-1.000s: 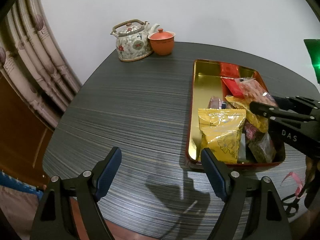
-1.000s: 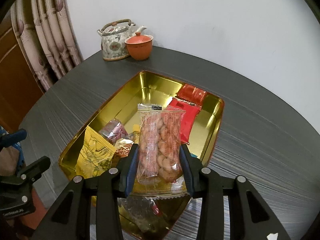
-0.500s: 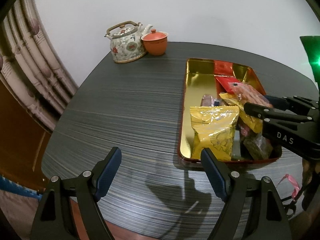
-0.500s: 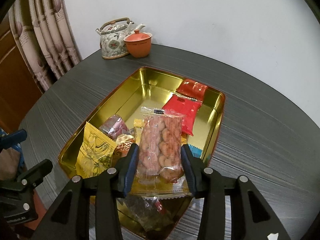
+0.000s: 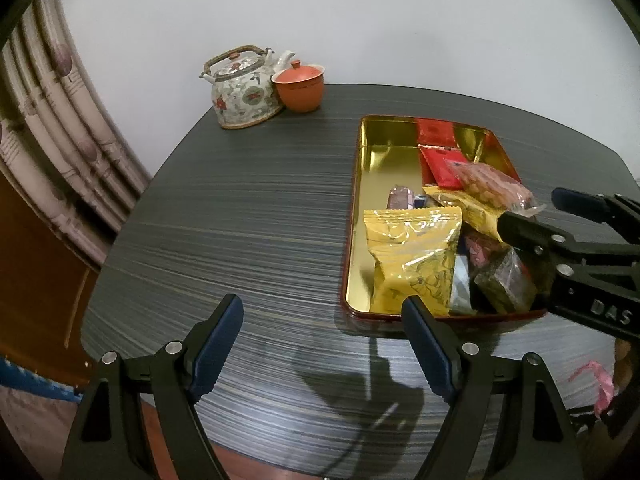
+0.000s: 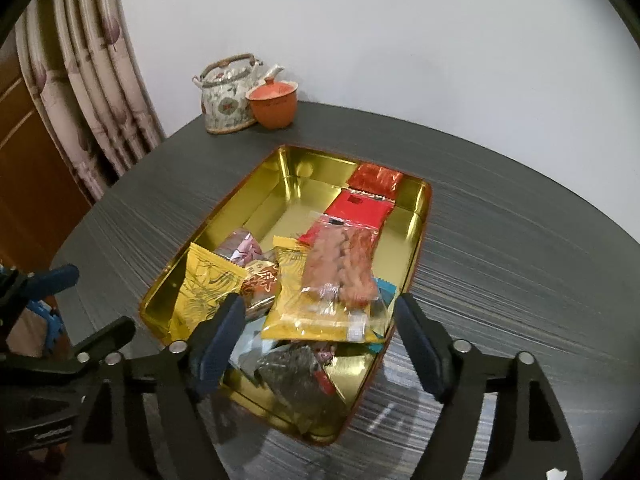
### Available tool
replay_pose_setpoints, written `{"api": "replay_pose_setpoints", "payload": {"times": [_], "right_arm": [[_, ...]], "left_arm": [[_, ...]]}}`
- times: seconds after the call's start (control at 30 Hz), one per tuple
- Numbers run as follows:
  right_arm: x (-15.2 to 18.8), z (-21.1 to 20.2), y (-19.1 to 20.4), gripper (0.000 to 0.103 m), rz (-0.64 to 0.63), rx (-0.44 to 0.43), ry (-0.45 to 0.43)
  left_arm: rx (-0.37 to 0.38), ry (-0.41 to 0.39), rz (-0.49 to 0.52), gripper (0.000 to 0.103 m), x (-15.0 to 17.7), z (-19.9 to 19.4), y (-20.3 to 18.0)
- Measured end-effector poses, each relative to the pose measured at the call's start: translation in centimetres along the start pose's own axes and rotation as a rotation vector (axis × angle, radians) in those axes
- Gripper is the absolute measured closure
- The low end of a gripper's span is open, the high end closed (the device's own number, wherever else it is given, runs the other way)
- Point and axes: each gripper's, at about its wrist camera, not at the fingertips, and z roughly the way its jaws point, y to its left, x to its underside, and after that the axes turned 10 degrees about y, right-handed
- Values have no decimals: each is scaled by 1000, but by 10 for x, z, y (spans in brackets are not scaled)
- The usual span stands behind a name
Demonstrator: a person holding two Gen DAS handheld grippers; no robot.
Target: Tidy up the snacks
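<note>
From the left wrist view, we keep the left gripper [image 5: 322, 332] idle over the dark striped table [image 5: 248, 216], just off the near left corner of the gold tin tray [image 5: 356, 208], jaws wide apart with nothing between them; it should stay clear of the tray while the other hand lets go. The right gripper [image 5: 560, 216] reaches in at the tray's right side, its jaws opening; the peanut packet [image 5: 494, 184] lies on the pile just ahead of them.

From the right wrist view, we let the right gripper [image 6: 320, 328] finish spreading before lifting, so the pads do not drag the peanut packet [image 6: 344, 264] off the heap; the packet is blurred and sits free between the jaws, touching neither pad as far as we can tell; it is a clear wrapper showing pale brown nuts, resting on a yellow foil packet [image 6: 304, 300] toward the tray's near end; two red packets [image 6: 362, 200] lie at the tray's far right, and its far left is bare.
</note>
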Motion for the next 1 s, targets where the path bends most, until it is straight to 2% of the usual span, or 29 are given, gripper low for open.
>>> {"api": "replay_pose_setpoints", "payload": {"times": [0.43,0.73,0.8,1.0], "right_arm": [[38,-29,5,15,56,24,-39],[47,-22,12,9,31,34,27],[47,-20,13,5,27,28,39],[49,-17,17,3,10,38,47]], "left_arm": [[-2,-2,25,21,3,-3,-8],[4,0,31,21,4,-3,-9],[2,1,33,21,3,-3,-9],[-6,0,35,21,3,-3,-9]]}}
